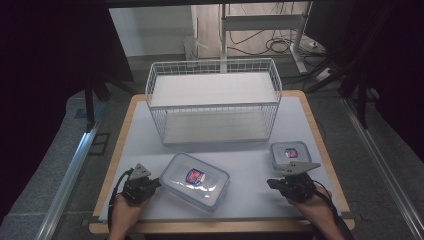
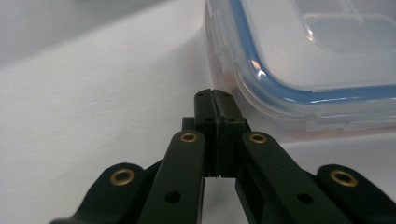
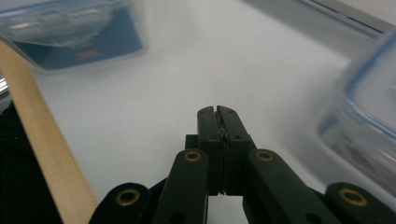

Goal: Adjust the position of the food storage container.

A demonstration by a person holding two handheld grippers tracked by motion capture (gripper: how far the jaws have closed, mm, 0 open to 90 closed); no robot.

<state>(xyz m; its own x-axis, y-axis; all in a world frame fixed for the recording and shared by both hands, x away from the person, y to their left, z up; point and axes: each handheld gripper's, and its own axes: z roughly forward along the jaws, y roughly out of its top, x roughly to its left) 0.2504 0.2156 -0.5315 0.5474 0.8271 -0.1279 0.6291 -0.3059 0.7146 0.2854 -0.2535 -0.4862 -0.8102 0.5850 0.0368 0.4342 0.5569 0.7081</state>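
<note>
A large clear plastic container (image 1: 195,181) with a blue-sealed lid and a red-and-blue label lies at the front middle of the table. A smaller one like it (image 1: 288,155) lies at the front right. My left gripper (image 1: 159,182) sits at the large container's left side, pointing at it. In the left gripper view its jaws (image 2: 214,93) are shut with nothing between them, the tips close beside the container's wall (image 2: 317,51). My right gripper (image 1: 270,183) is just in front of the small container, pointing left, shut and empty (image 3: 218,109).
A white wire basket rack (image 1: 214,100) with two shelves stands at the back middle of the pale mat (image 1: 250,165). The wooden table edge (image 3: 42,154) runs down the left of the blurred right gripper view. Blurred containers show there at top left (image 3: 74,32) and right (image 3: 369,107).
</note>
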